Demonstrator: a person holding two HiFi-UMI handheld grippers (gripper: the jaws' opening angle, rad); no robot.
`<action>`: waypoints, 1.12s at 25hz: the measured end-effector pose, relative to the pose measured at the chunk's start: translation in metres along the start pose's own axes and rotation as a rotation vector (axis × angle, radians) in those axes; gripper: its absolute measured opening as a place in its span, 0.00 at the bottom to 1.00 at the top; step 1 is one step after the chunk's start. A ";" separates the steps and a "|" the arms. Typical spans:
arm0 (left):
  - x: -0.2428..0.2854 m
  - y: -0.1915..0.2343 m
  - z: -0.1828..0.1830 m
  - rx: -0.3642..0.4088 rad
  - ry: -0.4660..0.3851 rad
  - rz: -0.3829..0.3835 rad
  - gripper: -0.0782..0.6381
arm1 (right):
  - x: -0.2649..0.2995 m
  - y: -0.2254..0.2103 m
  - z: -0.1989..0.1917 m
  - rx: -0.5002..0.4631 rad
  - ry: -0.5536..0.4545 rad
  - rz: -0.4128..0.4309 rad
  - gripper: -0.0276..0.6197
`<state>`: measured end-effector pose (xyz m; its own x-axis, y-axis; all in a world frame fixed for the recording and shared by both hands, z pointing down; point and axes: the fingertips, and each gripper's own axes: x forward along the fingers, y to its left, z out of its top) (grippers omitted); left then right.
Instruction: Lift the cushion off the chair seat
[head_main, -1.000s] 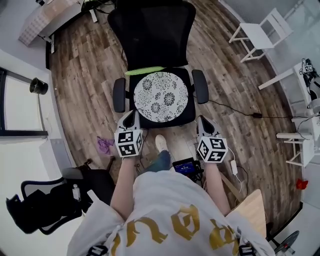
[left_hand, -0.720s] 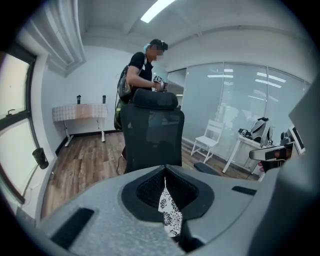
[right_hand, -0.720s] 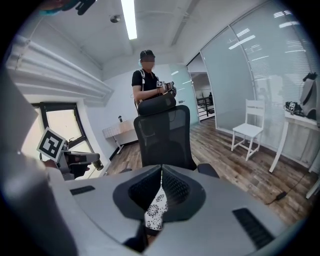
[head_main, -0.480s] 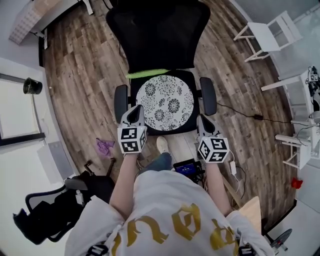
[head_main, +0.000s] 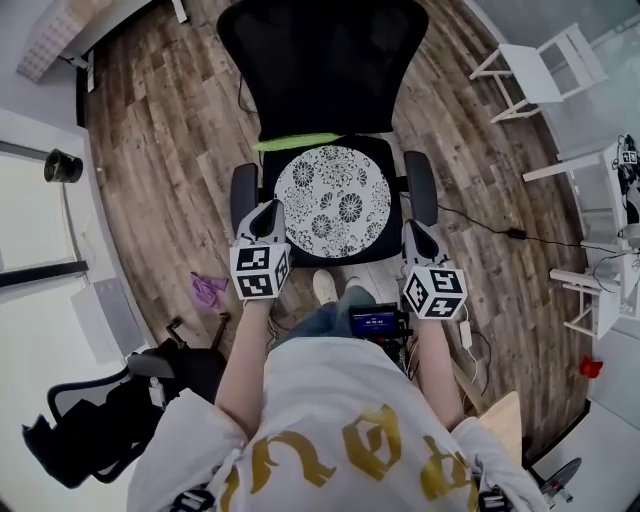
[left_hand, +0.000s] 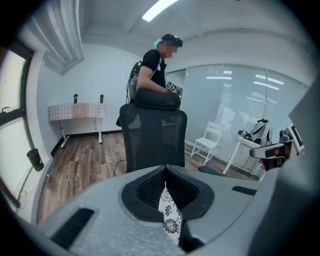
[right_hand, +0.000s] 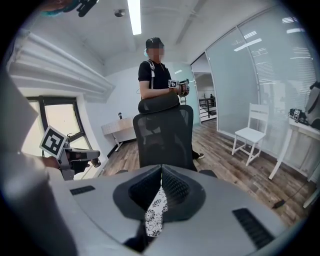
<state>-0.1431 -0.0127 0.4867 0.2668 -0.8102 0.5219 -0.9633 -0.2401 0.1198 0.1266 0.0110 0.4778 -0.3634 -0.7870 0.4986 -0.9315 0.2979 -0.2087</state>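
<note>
A round white cushion (head_main: 332, 200) with a black flower print lies on the seat of a black mesh office chair (head_main: 320, 70). My left gripper (head_main: 265, 210) is shut, its tip by the cushion's front left edge next to the left armrest (head_main: 243, 192). My right gripper (head_main: 414, 229) is also shut, just in front of the right armrest (head_main: 421, 182), a little apart from the cushion. In the left gripper view the jaws (left_hand: 165, 168) meet, and the cushion (left_hand: 170, 216) shows below them. The right gripper (right_hand: 161, 167) view shows the same, with the cushion (right_hand: 154, 216) under its tip.
A green strip (head_main: 298, 143) lies behind the cushion. A person (left_hand: 156, 65) stands behind the chair back. A white chair (head_main: 540, 60) and a cable (head_main: 480, 222) are at the right, a purple rag (head_main: 208, 290) and another black chair (head_main: 90, 430) at the left.
Both grippers have moved forward to the chair seat and now flank the cushion's front edge. Their jaws have stayed shut.
</note>
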 end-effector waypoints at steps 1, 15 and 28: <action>-0.004 0.000 0.002 -0.001 -0.007 0.004 0.12 | -0.003 0.001 0.002 -0.005 -0.006 0.001 0.06; -0.033 0.015 0.036 -0.012 -0.086 0.075 0.12 | -0.009 0.014 0.040 -0.050 -0.083 0.045 0.06; -0.011 0.021 0.020 -0.030 -0.028 0.084 0.13 | 0.014 -0.003 0.033 -0.056 -0.040 0.031 0.06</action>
<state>-0.1660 -0.0199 0.4664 0.1852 -0.8413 0.5078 -0.9827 -0.1548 0.1019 0.1244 -0.0185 0.4580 -0.3922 -0.7976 0.4583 -0.9196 0.3515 -0.1754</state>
